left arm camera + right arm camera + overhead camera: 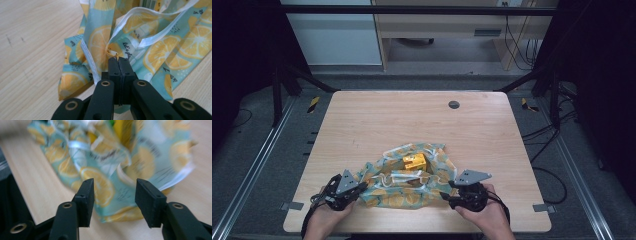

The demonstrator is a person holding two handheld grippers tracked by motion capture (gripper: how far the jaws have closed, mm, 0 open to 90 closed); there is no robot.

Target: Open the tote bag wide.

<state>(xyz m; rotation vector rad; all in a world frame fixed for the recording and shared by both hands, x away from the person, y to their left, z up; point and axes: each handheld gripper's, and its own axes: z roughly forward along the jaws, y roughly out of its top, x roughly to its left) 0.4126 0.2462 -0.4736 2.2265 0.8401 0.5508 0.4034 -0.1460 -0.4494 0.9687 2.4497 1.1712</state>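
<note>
Two hands come in from the bottom of the high view, the left hand (324, 216) at about 7 o'clock and the right hand (486, 212) at about 5 o'clock, each holding a black gripper on the wooden counter (362, 120). Between them, near the counter's front edge, lies a crumpled cloth bag (404, 192) printed with orange slices on pale blue, with white ribbon handles looped across it. A yellow box (414, 161) sits on the bag's far part, toward 12 o'clock from its middle.

At the bag's 9 o'clock edge, the left gripper (118, 59) has its jaws pressed together on a pinch of the bag's fabric (150, 50), just where a white handle (160, 33) meets the cloth; a small fold pokes up above the jaw tips.

At the bag's 3 o'clock edge, the right gripper (114, 187) stands with its jaws spread wide, nothing between them but air, and the bag's near corner (117, 202) just beyond the tips. That view is blurred, so the print is hard to read.

A small dark round cap (454, 104) sits in the counter at about 1 o'clock, well apart from the bag.
</note>
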